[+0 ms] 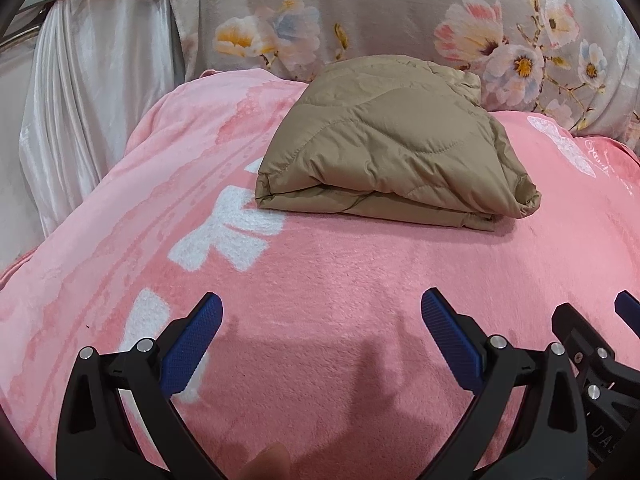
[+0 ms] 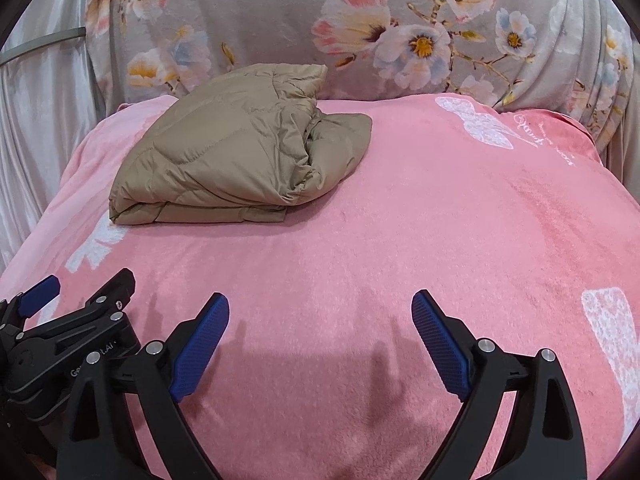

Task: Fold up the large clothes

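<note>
A tan quilted puffer jacket (image 1: 392,144) lies folded into a thick bundle on the pink blanket (image 1: 328,280), near its far edge. The right wrist view shows the same jacket (image 2: 236,152) at the upper left. My left gripper (image 1: 322,308) hovers open over bare blanket, well short of the jacket, with nothing between its blue pads. My right gripper (image 2: 320,308) is open too, empty, and sits beside the left one. Each gripper shows at the edge of the other's view: the right gripper (image 1: 592,328) and the left gripper (image 2: 80,292).
A grey floral cover (image 1: 400,12) rises behind the blanket. A shiny white curtain (image 1: 88,100) hangs at the left. The pink blanket (image 2: 460,220) carries white printed patches, and its wide right part lies bare.
</note>
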Demonstrator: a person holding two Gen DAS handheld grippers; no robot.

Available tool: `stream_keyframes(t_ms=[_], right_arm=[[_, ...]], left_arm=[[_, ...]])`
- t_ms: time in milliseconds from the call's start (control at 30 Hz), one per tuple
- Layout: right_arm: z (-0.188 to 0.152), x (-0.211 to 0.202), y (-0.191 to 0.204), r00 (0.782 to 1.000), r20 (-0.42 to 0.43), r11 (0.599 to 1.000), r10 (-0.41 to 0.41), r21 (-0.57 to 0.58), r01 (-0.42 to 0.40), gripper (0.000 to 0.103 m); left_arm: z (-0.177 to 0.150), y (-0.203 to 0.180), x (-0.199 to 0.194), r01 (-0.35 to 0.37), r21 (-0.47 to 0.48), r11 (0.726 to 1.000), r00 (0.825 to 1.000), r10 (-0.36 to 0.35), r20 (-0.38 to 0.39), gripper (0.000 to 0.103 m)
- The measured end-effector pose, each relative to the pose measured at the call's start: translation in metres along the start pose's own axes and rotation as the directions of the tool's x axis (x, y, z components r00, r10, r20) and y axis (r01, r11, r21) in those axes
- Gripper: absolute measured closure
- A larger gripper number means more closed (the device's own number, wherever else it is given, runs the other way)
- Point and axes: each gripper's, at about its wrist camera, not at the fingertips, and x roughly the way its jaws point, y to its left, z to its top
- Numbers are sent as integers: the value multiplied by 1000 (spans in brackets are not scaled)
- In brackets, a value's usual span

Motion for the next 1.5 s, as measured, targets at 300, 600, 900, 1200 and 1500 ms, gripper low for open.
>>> stream_keyframes(t_ms=[300,600,900,1200,1500], right_arm=[[-2,-3,8,1000,10,999,-22,-39,23,13],[-2,-4,8,1000,14,999,-22,-42,23,13],[-2,-3,7,1000,14,999,-20,-42,21,13],[-2,-3,7,1000,13,999,-22,-41,22,13],[-2,-3,7,1000,13,999,-23,-42,23,13]], left_arm=[[0,1,-2,-10,3,1000,1000,10,10,6],[0,1,-2,-12,2,1000,1000,12,9,6],[-1,2,-1,-20,4,1000,1000,20,11,6],[-1,2,-1,-19,6,1000,1000,19,11,6],[-1,2,-1,-19,8,1000,1000,19,12,6]])
